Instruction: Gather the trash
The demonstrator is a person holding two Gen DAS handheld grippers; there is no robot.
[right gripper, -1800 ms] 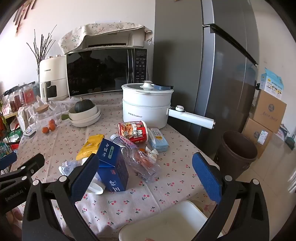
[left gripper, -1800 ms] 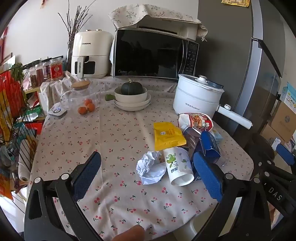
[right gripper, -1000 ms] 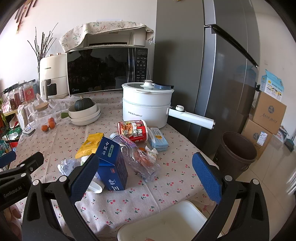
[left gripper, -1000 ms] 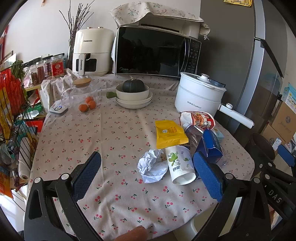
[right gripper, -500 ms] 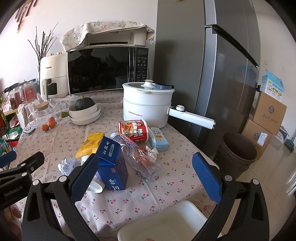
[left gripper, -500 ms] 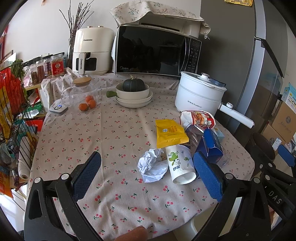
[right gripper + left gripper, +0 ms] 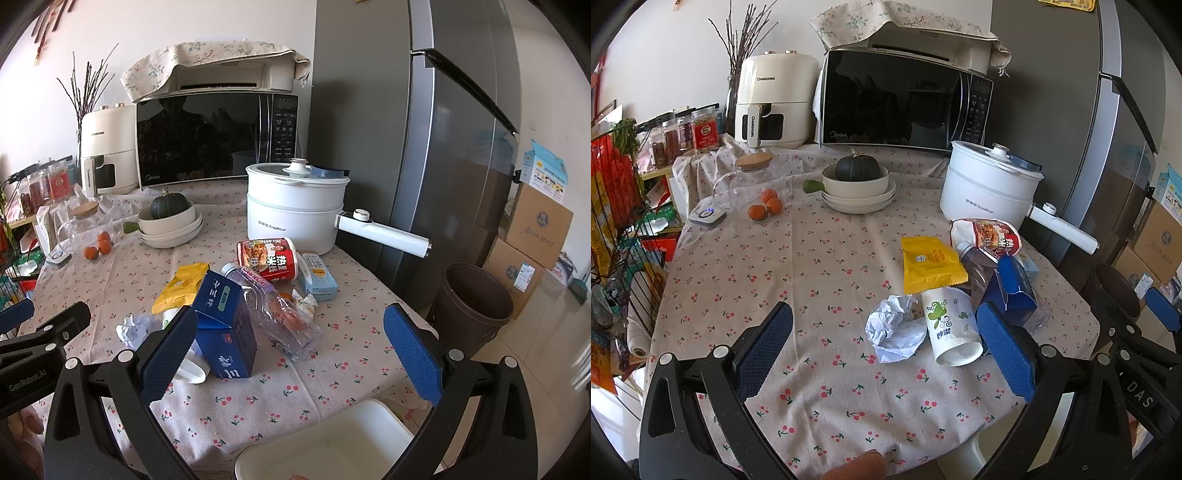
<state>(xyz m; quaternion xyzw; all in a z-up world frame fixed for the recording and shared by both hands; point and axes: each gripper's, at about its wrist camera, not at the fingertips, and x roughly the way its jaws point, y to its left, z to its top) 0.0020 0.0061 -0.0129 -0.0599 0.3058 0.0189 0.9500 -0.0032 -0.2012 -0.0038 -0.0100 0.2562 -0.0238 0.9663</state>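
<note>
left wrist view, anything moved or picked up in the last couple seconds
Nothing grabbed or released. The left tool only drifted slightly, so the table scene sits a touch differently in view. Both tools remain open and empty; the crumpled paper, paper cup, yellow packet and blue carton lie where they were.

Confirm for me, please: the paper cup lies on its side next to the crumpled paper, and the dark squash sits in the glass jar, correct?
Not quite. The paper cup does lie on its side next to the crumpled paper, but the dark squash sits in the stacked white bowls, not the glass jar. The left wrist view shows this.
</note>
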